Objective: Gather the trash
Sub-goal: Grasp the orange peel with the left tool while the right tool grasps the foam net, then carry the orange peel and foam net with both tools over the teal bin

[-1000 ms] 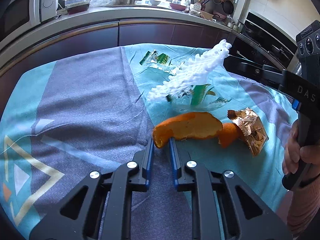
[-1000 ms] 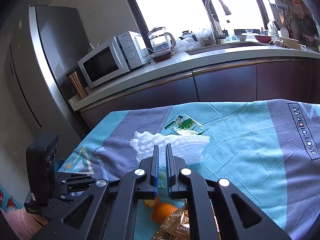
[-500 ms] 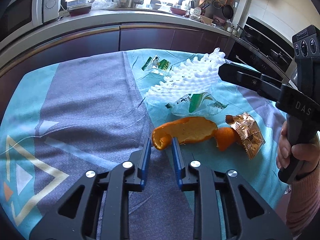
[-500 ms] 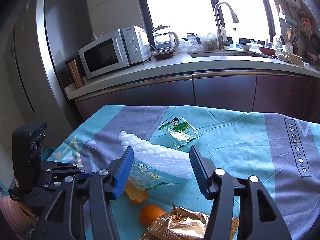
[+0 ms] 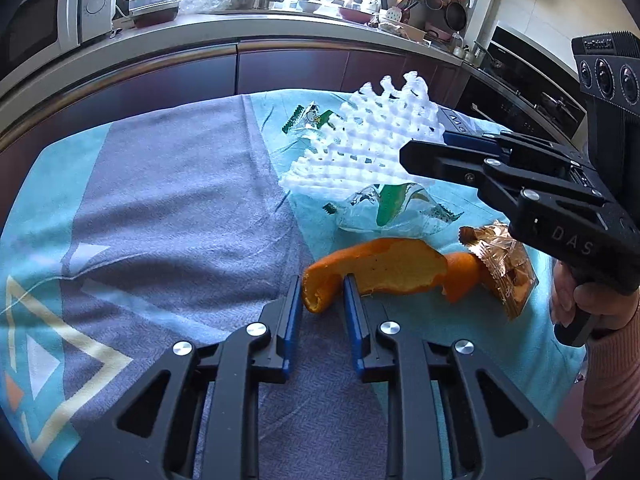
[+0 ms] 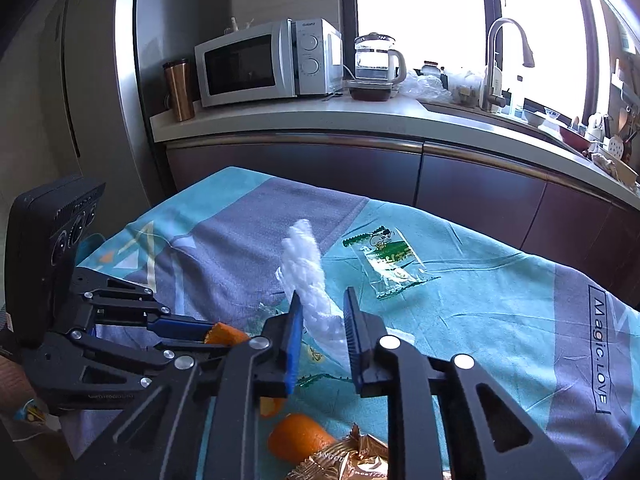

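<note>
Trash scattered on cloth, both tools parted

Trash lies in a loose cluster on the blue-and-grey cloth (image 5: 168, 216) covering the surface.

Left wrist view:
- Orange peel (image 5: 380, 268) at centre, its curled near end sitting between the blue pads of the left tool (image 5: 320, 300). Pads stand apart on either side of the peel; contact cannot be confirmed, so not gripping.
- Gold foil wrapper (image 5: 504, 264) at 3 o'clock of the peel, touching its far end.
- Clear wrapper with green print (image 5: 392, 212) at 12 o'clock of the peel, just beside it.
- White foam net (image 5: 360, 148) further out at 12 o'clock, one end tilted up off the cloth.
- Second small green-printed wrapper (image 5: 308, 118) at 11 o'clock of the net, lying flat.
- Right tool comes in from 3 o'clock, its fingers (image 5: 432, 160) at the net's edge; hand (image 5: 580, 308) holds its handle.

Right wrist view:
- Right tool (image 6: 320, 312) has pads spread, foam net (image 6: 308, 272) standing between them, not pinched.
- Green-printed wrapper (image 6: 384, 260) at 1 o'clock of the net.
- Left tool at 9 o'clock with the peel end (image 6: 224, 334) at its tips.
- Microwave (image 6: 268, 62) and kettle (image 6: 376, 66) on the counter behind.
</note>
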Motion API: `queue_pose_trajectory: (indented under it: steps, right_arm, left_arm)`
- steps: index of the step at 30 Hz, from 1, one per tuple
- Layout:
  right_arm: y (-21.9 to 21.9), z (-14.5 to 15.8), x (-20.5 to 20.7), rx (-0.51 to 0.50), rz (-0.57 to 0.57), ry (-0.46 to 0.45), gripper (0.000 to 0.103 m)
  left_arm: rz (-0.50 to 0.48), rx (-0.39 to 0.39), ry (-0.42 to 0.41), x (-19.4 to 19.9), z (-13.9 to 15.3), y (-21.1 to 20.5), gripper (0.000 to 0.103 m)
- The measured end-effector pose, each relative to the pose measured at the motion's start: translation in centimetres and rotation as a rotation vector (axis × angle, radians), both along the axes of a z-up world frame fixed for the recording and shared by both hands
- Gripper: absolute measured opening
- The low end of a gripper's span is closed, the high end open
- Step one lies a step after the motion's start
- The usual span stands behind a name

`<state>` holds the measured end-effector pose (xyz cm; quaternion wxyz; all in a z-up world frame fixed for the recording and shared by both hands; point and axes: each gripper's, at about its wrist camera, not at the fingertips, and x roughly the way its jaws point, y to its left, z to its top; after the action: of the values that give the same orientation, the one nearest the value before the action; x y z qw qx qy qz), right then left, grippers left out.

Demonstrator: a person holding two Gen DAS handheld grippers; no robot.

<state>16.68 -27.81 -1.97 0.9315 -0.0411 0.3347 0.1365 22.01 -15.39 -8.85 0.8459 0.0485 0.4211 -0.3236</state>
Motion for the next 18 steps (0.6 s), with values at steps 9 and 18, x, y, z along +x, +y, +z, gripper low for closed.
queue_pose_trajectory:
  steps: [9,18]
  right_arm:
    - [-1.5,2.9,-2.0,0.092,-0.057,-0.090,0.013]
    - [-1.0,5.3,-4.2,0.143,-0.042,-0.147,0.013]
  left_arm:
    - [0.020,-0.031,-0.027,-0.8,0.8,0.7,0.012]
    - [0.070,-0.095,-0.050,-2.5,2.6,4.6,0.011]
